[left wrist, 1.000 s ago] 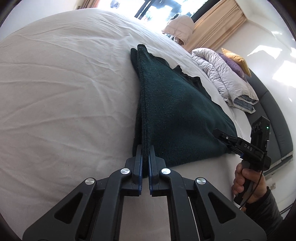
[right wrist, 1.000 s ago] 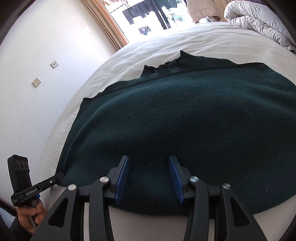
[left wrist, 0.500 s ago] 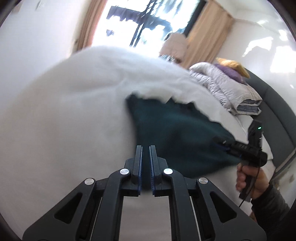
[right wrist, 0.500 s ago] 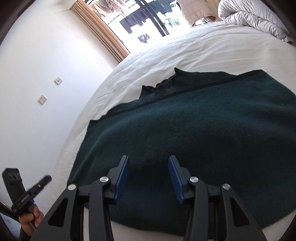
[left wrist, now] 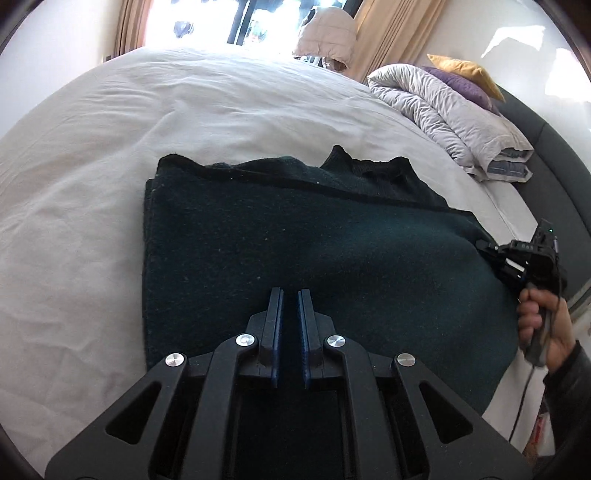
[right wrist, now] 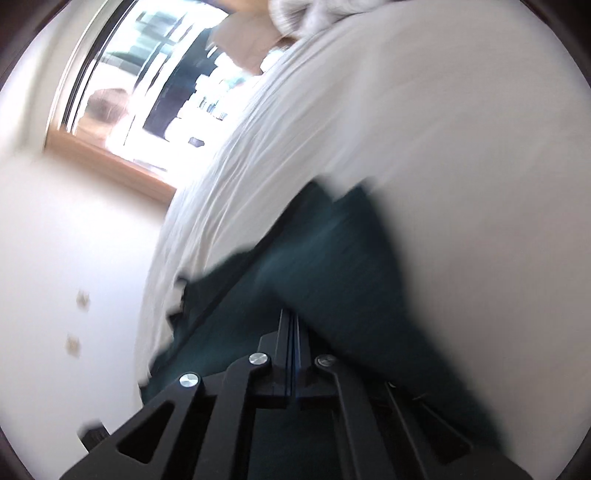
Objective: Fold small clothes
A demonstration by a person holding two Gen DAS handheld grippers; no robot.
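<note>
A dark green sweater (left wrist: 295, 240) lies folded and flat on the white bed sheet (left wrist: 92, 166). My left gripper (left wrist: 290, 295) hovers over the sweater's near middle, its jaws a narrow gap apart with nothing between them. My right gripper (left wrist: 487, 247) shows in the left wrist view at the sweater's right edge. In the blurred right wrist view my right gripper (right wrist: 293, 314) has its jaws pressed together at the edge of the sweater (right wrist: 314, 258); whether fabric is pinched cannot be made out.
A rolled grey duvet (left wrist: 436, 107) with purple and yellow cushions (left wrist: 461, 74) lies at the bed's far right by the dark headboard (left wrist: 546, 147). A window with curtains (left wrist: 388, 29) is behind. A white wall (right wrist: 74, 258) flanks the bed.
My left gripper let go of the sweater's left edge and moved over its middle, jaws slightly parted. My right gripper closed and swung quickly to the sweater's right edge.
</note>
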